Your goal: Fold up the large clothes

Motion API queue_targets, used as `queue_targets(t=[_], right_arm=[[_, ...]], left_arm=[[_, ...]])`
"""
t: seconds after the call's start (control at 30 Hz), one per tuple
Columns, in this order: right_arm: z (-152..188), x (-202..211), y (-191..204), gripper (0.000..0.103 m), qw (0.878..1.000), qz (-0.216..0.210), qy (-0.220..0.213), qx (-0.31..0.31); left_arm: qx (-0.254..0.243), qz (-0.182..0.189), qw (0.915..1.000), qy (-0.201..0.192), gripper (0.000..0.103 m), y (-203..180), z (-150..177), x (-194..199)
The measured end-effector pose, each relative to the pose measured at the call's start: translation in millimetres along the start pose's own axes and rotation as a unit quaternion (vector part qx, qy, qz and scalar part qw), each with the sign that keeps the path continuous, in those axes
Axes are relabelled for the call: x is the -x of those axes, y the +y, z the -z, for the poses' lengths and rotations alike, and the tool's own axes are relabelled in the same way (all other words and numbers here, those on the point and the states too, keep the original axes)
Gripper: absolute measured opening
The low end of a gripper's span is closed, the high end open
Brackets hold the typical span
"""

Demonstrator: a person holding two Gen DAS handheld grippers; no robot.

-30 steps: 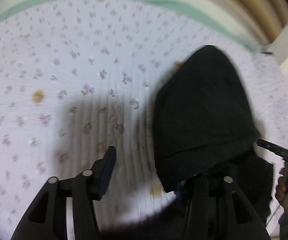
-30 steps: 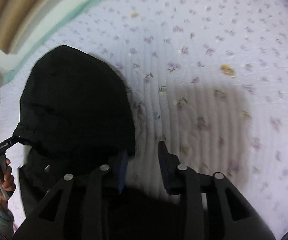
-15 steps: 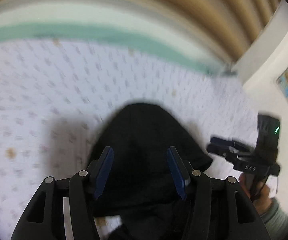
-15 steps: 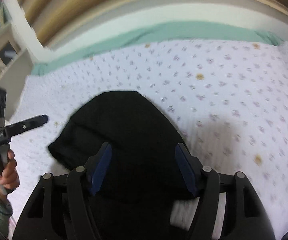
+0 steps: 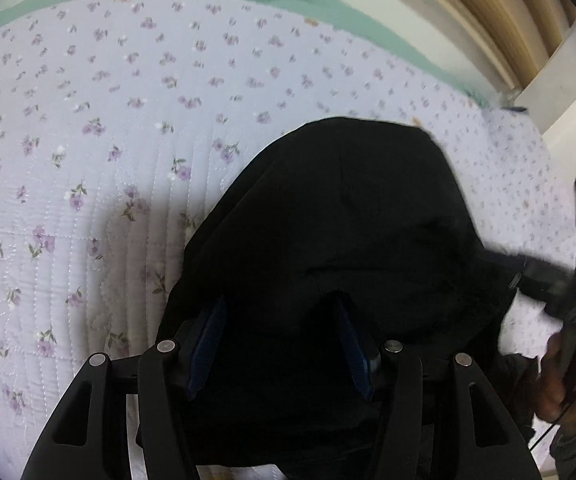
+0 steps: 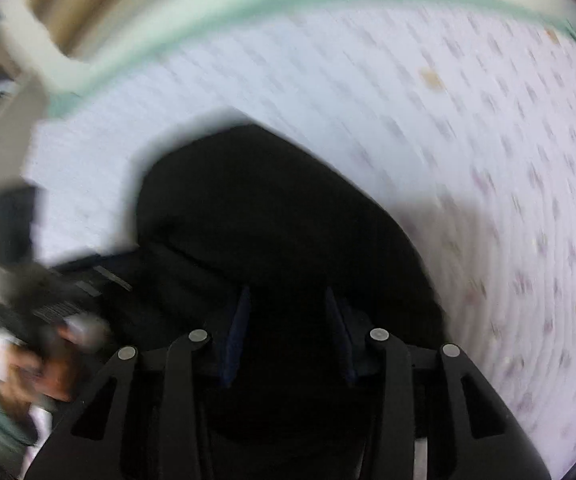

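Black fabric garment [image 5: 352,216] on the lilac floral quilted bedspread [image 5: 87,152]

We hold the left gripper [image 5: 281,336] and right gripper [image 6: 288,328] over it, fingers spread.

Right wrist view: motion-blurred throughout.
Quilt [image 6: 428,140] print: smeared.
Black garment [image 5: 348,220]: lower edge cut off, bottom of frame.

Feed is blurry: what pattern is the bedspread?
Pale quilted bedspread with small purple flower sprigs; left wrist view shows it best.

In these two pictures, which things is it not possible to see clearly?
- Black garment: its near part is hidden behind the left gripper in the left wrist view, so its type is unclear.
- Right gripper: blurred at that view's right edge.
- Floral quilt: its pattern is smeared by motion blur in the right wrist view.
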State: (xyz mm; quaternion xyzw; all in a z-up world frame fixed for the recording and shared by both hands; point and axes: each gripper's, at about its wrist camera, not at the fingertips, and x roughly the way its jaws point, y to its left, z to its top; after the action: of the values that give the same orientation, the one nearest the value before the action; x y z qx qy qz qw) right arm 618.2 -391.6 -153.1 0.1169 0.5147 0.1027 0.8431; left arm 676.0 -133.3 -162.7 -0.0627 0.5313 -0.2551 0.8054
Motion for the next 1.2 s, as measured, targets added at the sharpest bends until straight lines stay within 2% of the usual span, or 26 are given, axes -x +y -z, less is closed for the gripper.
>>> queue_targets(t=[0.07,0.13,0.23,0.3,0.4,0.5,0.57,0.67,0.73,0.8,0.87,0.9,0.93,1.03,1.1,1.2], right_arm=[[-21.4,-0.4,17.9,0.045,0.999,0.007,-0.017,0.028],[-40.2,-22.8,28.8,0.045,0.998,0.031,-0.004,0.052],[-43.4,-74.5,20.7,0.044,0.994,0.081,0.060,0.053],[-29.0,-97.4,6.8,0.044,0.992,0.079,0.090,0.033],[-21.1,-83.6,-8.2,0.044,0.995,0.058,0.078,0.013],[-22.9,-52.6,-15.7,0.044,0.998,0.031,0.055,0.016],[-15.0,-20.3,-23.5,0.044,0.998,0.035,0.035,0.023],[1.2,17.6,-39.5,0.044,0.998,0.055,0.019,0.023],[8.0,28.3,-42.4,0.044,0.997,0.065,0.027,0.013],[20.2,16.1,-45.4,0.045,0.996,0.062,0.056,0.001],[39.8,0.8,-60.8,0.045,0.993,0.072,0.097,-0.006],[43.2,-9.7,-61.0,0.045,0.992,0.068,0.110,-0.011],[46.6,-13.5,-62.7,0.045,0.992,0.067,0.109,-0.014],[42.8,-10.9,-61.8,0.045,0.992,0.068,0.106,-0.012],[37.5,0.3,-62.8,0.045,0.994,0.054,0.099,-0.013],[24.5,28.1,-71.6,0.046,0.998,0.019,0.064,-0.021]], left_arm=[[-0.004,0.013,0.9999,-0.008,0.057,-2.9,-1.4,6.5],[-0.007,0.011,0.9999,-0.009,0.057,-2.1,-5.8,3.5],[-0.005,0.011,0.9999,-0.004,0.057,2.1,-4.2,-5.1],[0.000,0.012,0.9999,0.001,0.057,6.5,-3.2,-10.2],[0.001,0.012,0.9999,0.002,0.057,8.4,-2.3,-12.7],[-0.007,0.010,0.9999,0.002,0.057,2.6,-4.8,-2.6],[-0.014,0.020,0.9997,-0.005,0.057,0.7,-3.8,12.0],[-0.016,0.057,0.9980,-0.024,0.057,-1.7,-3.4,41.8],[-0.002,0.077,0.9963,-0.036,0.057,3.5,-1.8,54.0],[0.030,0.087,0.9951,-0.037,0.057,17.1,1.0,51.7],[0.059,0.063,0.9963,0.001,0.057,28.5,4.5,27.3],[0.076,0.055,0.9951,0.034,0.056,35.4,9.0,8.0],[0.084,0.058,0.9938,0.045,0.056,39.2,11.4,-2.5],[0.068,0.047,0.9957,0.039,0.057,33.1,6.9,3.1],[0.047,0.043,0.9977,0.025,0.057,28.1,2.6,21.0],[0.027,0.054,0.9978,-0.027,0.057,26.3,-10.2,58.7]])
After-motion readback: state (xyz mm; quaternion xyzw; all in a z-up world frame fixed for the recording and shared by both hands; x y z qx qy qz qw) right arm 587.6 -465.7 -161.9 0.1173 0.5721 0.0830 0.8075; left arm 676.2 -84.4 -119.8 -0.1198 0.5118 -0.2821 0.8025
